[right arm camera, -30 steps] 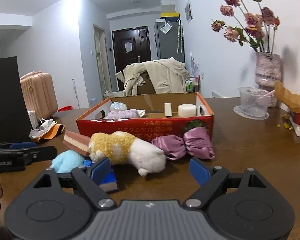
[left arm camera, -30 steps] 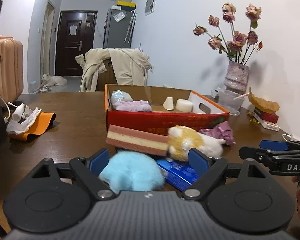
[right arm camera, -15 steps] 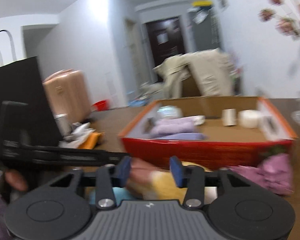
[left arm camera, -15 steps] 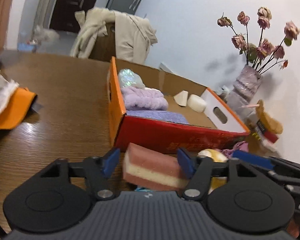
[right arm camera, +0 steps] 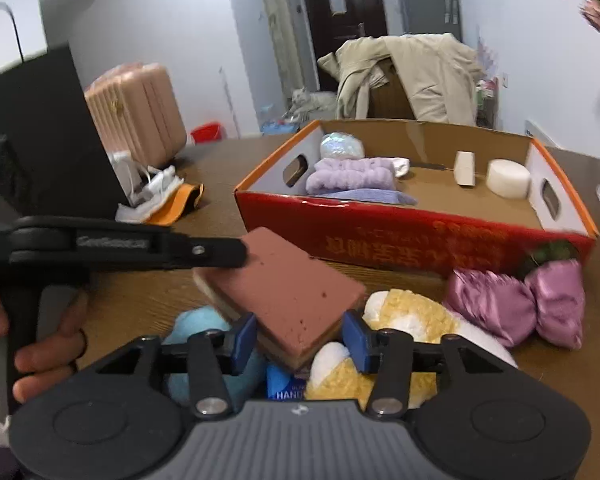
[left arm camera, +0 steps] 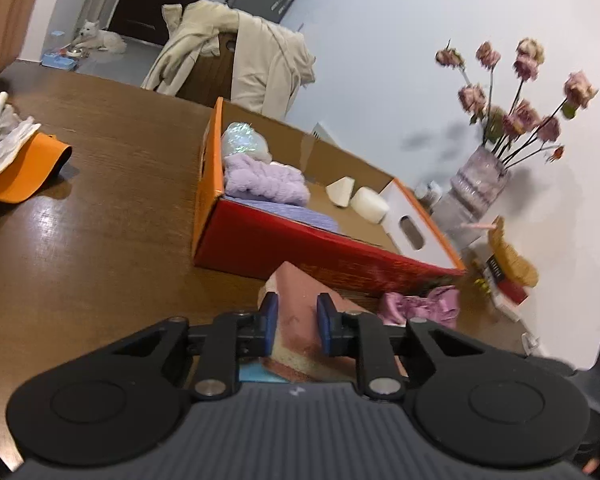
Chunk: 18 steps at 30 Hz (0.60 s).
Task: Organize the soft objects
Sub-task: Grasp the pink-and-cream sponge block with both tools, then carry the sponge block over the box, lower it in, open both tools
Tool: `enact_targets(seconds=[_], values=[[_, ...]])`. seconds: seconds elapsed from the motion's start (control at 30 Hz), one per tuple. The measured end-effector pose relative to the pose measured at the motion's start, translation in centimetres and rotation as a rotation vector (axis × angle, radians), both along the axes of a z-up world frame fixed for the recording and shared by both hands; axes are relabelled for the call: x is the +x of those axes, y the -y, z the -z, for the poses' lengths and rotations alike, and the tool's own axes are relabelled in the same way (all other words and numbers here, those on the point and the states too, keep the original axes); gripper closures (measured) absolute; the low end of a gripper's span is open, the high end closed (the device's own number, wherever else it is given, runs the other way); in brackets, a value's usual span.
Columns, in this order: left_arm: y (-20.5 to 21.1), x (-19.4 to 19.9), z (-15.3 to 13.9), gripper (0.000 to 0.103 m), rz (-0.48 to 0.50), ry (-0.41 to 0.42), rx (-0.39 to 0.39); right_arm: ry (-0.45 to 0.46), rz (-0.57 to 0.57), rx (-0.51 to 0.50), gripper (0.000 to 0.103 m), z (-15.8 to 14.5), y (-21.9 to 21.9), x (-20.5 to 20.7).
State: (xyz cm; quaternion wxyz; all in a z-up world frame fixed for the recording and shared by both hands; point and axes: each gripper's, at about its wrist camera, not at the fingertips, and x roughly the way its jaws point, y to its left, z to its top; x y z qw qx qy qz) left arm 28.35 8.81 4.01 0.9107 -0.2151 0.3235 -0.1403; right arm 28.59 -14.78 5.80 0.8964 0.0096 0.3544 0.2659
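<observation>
A pink and cream layered sponge (left arm camera: 292, 288) (right arm camera: 284, 280) lies tilted on a pile in front of the red cardboard box (left arm camera: 300, 248) (right arm camera: 400, 236). My left gripper (left arm camera: 297, 320) (right arm camera: 228, 252) is closing, its pads pressing the sponge's sides. My right gripper (right arm camera: 300, 340) is opening, with the sponge's near corner between its jaws but not pressed. Under the sponge lie a blue fluffy ball (right arm camera: 196, 324), a blue packet (right arm camera: 284, 384) and a yellow and white plush (right arm camera: 412, 316). A purple satin bow (right arm camera: 520, 300) (left arm camera: 420, 304) rests beside them.
The box holds a lavender towel (right arm camera: 352, 176) and white foam pieces (right arm camera: 508, 178). A vase of dried roses (left arm camera: 480, 176) stands at the right, an orange cloth (left arm camera: 24, 172) and a black bag (right arm camera: 40, 128) at the left. A hand (right arm camera: 44, 344) holds the left gripper.
My left gripper moved from over the blue ball to the sponge, rolled and closed on it. My right gripper swung left from the plush to the sponge and narrowed its jaws.
</observation>
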Motion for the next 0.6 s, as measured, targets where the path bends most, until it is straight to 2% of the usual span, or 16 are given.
enact_targets(seconds=[0.17, 0.27, 0.33, 0.37, 0.4, 0.6], values=[[1.6, -4.3, -0.9, 0.084, -0.065, 0.005, -0.040, 0.027, 0.005, 0.102, 0.051, -0.3, 2.9, -3.7], [2.7, -6.1, -0.2, 0.086, -0.068, -0.001, -0.039, -0.006, 0.050, 0.103, 0.053, 0.4, 4.1, -4.7], [3.5, -6.7, 0.7, 0.087, -0.068, -0.037, -0.016, -0.066, 0.059, 0.087, 0.055, 1.8, 4.8, -4.8], [3.6, -7.1, 1.1, 0.087, -0.061, -0.033, -0.013, -0.060, 0.056, 0.104, 0.060, 2.2, 5.3, -5.3], [3.8, -7.5, 1.3, 0.087, -0.060, -0.018, -0.012, -0.050, 0.058, 0.132, 0.061, 2.3, 5.8, -5.7], [5.0, -7.6, 1.5, 0.087, -0.031, -0.015, 0.030, 0.031, 0.036, 0.251, 0.055, 1.4, 7.4, -6.4]])
